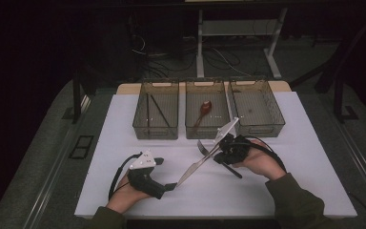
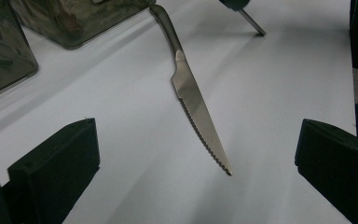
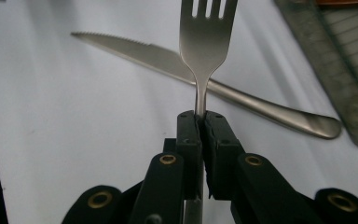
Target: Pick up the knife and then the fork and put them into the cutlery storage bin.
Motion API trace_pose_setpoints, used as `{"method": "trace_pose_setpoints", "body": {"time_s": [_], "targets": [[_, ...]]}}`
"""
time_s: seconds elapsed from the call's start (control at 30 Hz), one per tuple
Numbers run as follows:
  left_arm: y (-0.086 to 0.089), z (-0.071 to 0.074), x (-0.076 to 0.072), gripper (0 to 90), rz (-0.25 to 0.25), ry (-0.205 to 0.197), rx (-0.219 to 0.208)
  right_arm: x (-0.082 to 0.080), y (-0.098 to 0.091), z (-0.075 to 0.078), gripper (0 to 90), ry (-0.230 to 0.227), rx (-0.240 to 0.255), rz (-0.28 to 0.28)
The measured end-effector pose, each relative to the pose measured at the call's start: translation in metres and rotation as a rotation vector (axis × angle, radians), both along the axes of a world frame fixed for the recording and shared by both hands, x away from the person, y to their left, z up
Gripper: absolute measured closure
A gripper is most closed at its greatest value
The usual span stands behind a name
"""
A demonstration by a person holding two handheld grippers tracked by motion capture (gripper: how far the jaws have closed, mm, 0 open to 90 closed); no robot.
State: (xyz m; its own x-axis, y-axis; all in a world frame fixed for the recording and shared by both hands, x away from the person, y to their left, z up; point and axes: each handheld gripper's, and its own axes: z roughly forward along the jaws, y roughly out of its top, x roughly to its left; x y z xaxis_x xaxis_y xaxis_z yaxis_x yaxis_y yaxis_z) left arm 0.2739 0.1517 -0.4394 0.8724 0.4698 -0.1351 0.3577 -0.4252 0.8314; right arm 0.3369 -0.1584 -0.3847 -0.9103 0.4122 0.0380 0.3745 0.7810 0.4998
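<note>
Above the knife (image 3: pixel 205 77), right claw (image 3: pixel 201 116) seemingly level, clamps fork (image 3: pixel 207 37).

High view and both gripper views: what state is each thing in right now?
Fork: clamped by its handle in the right gripper, tines pointing away, lifted above the knife.
Knife: lying flat on the white table, held by nothing.
Left gripper: jaws wide open, empty.
Left bin: holds thin dark sticks.
Middle bin: holds a red-bowled spoon.
Right bin: looks empty.
</note>
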Motion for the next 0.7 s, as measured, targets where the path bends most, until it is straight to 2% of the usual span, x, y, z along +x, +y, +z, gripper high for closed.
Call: {"method": "trace_pose_setpoints", "body": {"time_s": [0.07, 0.27, 0.57, 0.7], "targets": [[0.000, 0.000, 0.000, 0.0, -0.001, 0.000, -0.001, 0.003, -0.007, 0.003, 84.0, -0.008, 0.029, -0.039], [0.000, -0.001, 0.000, 0.0, -0.002, -0.015, 0.014, 0.009, -0.029, 0.012, 84.0, -0.002, 0.162, -0.147], [0.000, -0.001, 0.000, 0.0, -0.005, -0.023, 0.014, 0.016, -0.067, 0.028, 84.0, -0.084, 0.342, -0.268], [0.000, -0.001, 0.000, 0.0, -0.005, -0.022, 0.016, 0.017, -0.085, 0.034, 84.0, -0.113, 0.387, -0.331]]}}
